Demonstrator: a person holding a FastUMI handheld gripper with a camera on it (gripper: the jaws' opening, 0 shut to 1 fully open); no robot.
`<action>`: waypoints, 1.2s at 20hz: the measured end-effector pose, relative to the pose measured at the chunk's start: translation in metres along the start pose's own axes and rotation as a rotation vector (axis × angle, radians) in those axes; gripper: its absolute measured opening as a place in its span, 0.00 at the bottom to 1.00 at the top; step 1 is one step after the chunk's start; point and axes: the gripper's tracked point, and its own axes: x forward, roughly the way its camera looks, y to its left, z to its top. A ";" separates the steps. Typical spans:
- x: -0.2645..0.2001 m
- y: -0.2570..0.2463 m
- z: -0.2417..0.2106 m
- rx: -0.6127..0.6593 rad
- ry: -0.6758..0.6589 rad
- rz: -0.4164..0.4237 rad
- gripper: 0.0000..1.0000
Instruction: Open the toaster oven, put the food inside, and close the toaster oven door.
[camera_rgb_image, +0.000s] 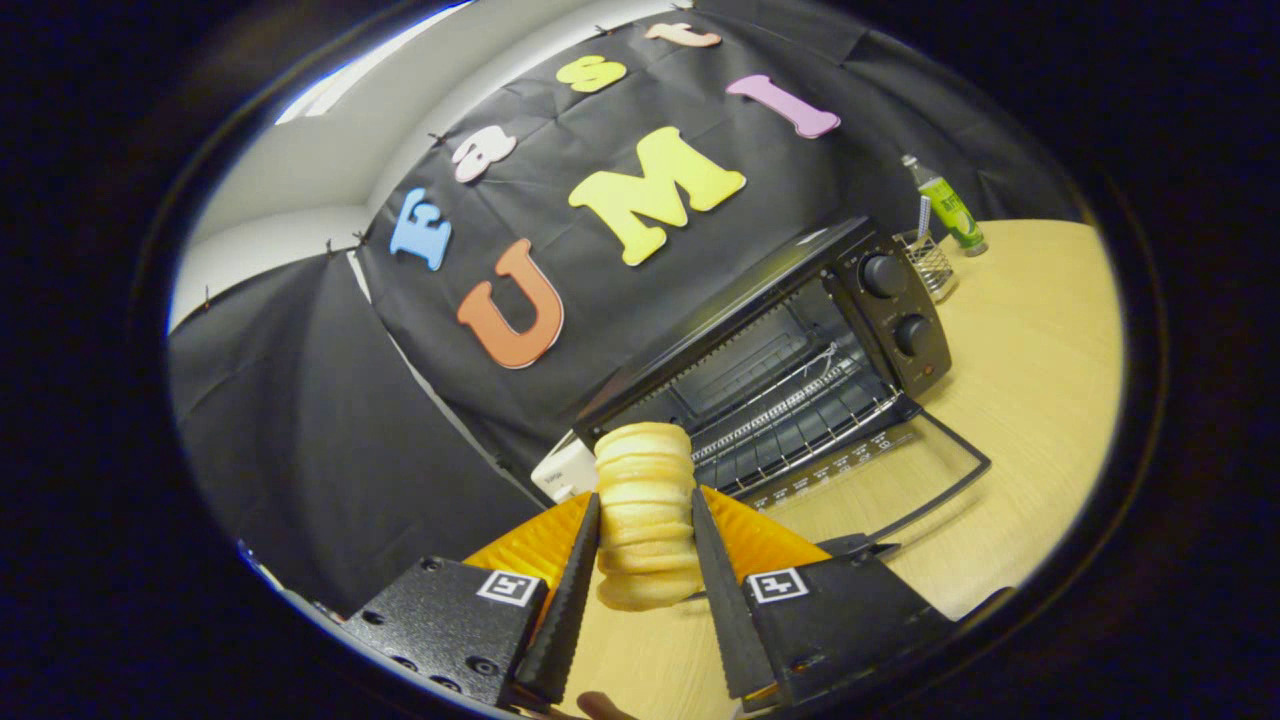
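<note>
Gripper view: ridged pale food (645, 515) betw. fingers (570, 590)

— How is the light? — Even and fairly bright; it falls from above, and a pale strip of ceiling light (370, 60) glows beyond the booth's wall; the wooden table (1030, 330) shines warm with a soft sheen, no hard glare.
— Shadows? — Soft ones; the toaster oven (800, 350) is dim inside, its wire rack catching small glints; its open glass door (890, 480) lets the table show through.
— Sharpness? — Good at the centre; the bread (645, 510) pressed between the gripper (645, 545) fingers is crisp; straight lines bow strongly outward, and detail smears and darkens toward the rim; the green bottle (948, 208) leans with the curve.
</note>
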 end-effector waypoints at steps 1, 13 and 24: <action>0.006 -0.006 0.008 0.017 -0.012 -0.011 0.62; 0.099 -0.086 0.045 0.292 -0.042 -0.110 0.62; 0.155 -0.104 0.058 0.251 -0.057 -0.133 0.64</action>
